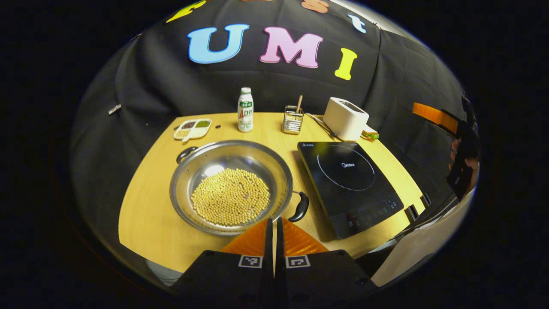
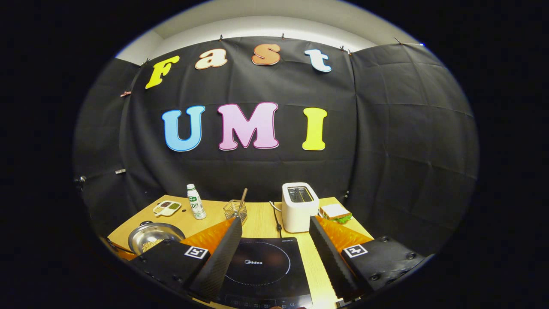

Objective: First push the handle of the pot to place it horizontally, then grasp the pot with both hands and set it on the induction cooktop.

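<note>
The left gripper hangs above the near edge of the wooden table, its two fingers pressed together with nothing between them, their tips just in front of the pot's near rim. The pot, a wide steel pan holding a layer of yellow beans, sits on the table to the left of the induction cooktop, close beside it but apart. Its two black handles lie on a diagonal: one points toward the near right, the other toward the far left.

In the right gripper view, the right gripper hovers over the cooktop with its fingers spread wide and holding nothing. The pot appears at the lower left, partly hidden, so its handles probably cannot be judged there.

Along the back stand a compartment dish, a bottle, a wire holder and a white toaster.
</note>
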`<state>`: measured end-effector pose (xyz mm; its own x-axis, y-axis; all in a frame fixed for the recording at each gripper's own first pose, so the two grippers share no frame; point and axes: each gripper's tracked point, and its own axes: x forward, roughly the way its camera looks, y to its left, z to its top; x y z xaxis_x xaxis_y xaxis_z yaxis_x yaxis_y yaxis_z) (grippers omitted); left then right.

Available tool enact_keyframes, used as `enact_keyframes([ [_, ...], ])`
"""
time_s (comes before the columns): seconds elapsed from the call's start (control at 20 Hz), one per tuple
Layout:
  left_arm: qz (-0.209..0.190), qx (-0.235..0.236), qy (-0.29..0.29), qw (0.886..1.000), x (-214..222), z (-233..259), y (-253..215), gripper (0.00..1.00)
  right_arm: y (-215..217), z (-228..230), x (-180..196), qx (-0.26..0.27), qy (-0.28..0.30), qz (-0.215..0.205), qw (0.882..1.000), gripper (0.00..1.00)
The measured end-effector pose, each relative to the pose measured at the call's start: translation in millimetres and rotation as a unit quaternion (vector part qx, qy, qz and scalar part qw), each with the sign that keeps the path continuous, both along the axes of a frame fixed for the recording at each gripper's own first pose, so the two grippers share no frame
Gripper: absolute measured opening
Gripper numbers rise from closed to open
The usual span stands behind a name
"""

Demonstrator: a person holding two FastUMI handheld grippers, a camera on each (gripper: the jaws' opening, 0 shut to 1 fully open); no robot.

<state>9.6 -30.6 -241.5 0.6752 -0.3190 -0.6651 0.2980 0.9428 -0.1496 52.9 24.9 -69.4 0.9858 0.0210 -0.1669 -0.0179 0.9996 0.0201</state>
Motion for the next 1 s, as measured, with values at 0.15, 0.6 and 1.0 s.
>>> enact_keyframes([
  [0.15, -0.003, 0.002, 0.042, 0.999, -6.7, -23.8, -2.8, 0.05, -3.9, -1.8, -1.3, -0.002, 0.001, 0.002, 1.000, 0.98],
  [0.6, -0.029, 0.035, 0.105, 0.993, -1.7, -76.9, -26.9, 0.05, -22.4, -1.7, -2.6, -0.004, 0.004, -0.007, 1.000, 0.98],
  [1.0, -0.047, 0.063, 0.112, 0.991, 22.8, -93.0, -50.2, 0.05, -39.5, -6.4, -4.2, -0.003, 0.011, -0.019, 1.000, 0.98],
])
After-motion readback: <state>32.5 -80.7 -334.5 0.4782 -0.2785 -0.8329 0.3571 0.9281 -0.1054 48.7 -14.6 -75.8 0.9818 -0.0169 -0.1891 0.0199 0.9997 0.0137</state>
